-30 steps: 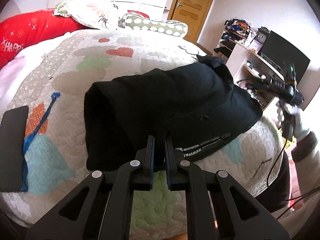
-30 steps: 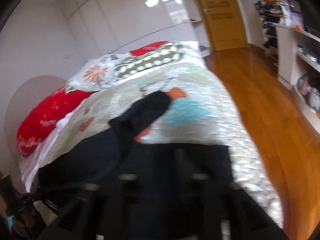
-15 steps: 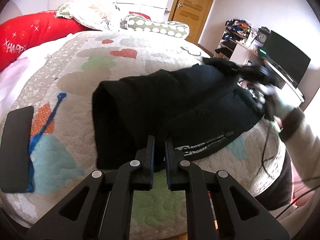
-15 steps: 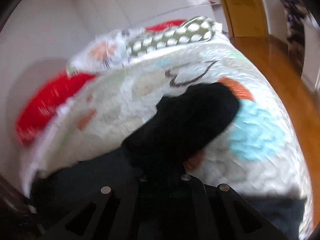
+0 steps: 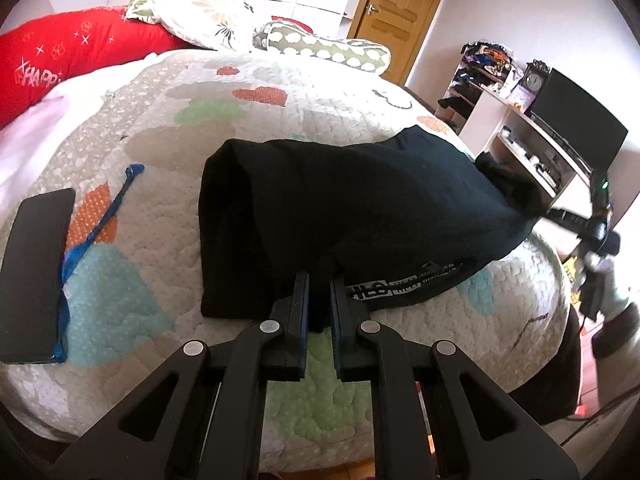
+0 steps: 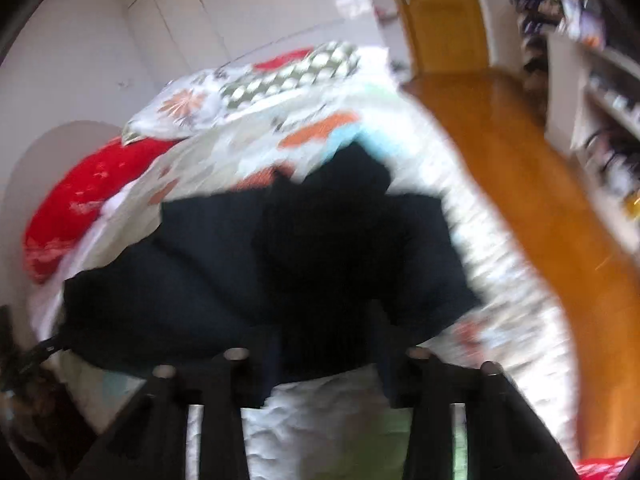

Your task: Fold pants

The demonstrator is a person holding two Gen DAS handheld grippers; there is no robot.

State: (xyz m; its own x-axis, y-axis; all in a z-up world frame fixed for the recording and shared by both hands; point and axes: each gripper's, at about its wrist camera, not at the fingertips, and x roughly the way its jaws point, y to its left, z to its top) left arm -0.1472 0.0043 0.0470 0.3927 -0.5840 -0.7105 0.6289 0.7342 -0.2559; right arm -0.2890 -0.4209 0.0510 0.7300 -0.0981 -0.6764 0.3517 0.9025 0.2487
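Black pants [image 5: 360, 200] lie folded on the quilted bed [image 5: 132, 184], with a white printed band along their near edge. My left gripper [image 5: 319, 292] is shut on that near edge. At the right edge of the left wrist view, a gloved hand holds my right gripper [image 5: 556, 214] beside the bunched end of the pants [image 5: 508, 184]. The right wrist view is blurred. There the right gripper [image 6: 328, 344] has its jaws opening, fingers [image 6: 260, 364] apart, with black cloth [image 6: 320, 260] lying between and ahead of them.
A black phone [image 5: 34, 276] and a blue strap [image 5: 100, 220] lie on the quilt's left side. A red pillow [image 5: 72, 60] and patterned pillows [image 5: 328, 48] sit at the head. A desk with a monitor [image 5: 576, 132] and wooden floor [image 6: 520, 168] flank the bed's right.
The right gripper swung in over the pants' far end, then drew back to the bed's right edge; its fingers now stand apart. The pants' right end lies lower. The left gripper stayed.
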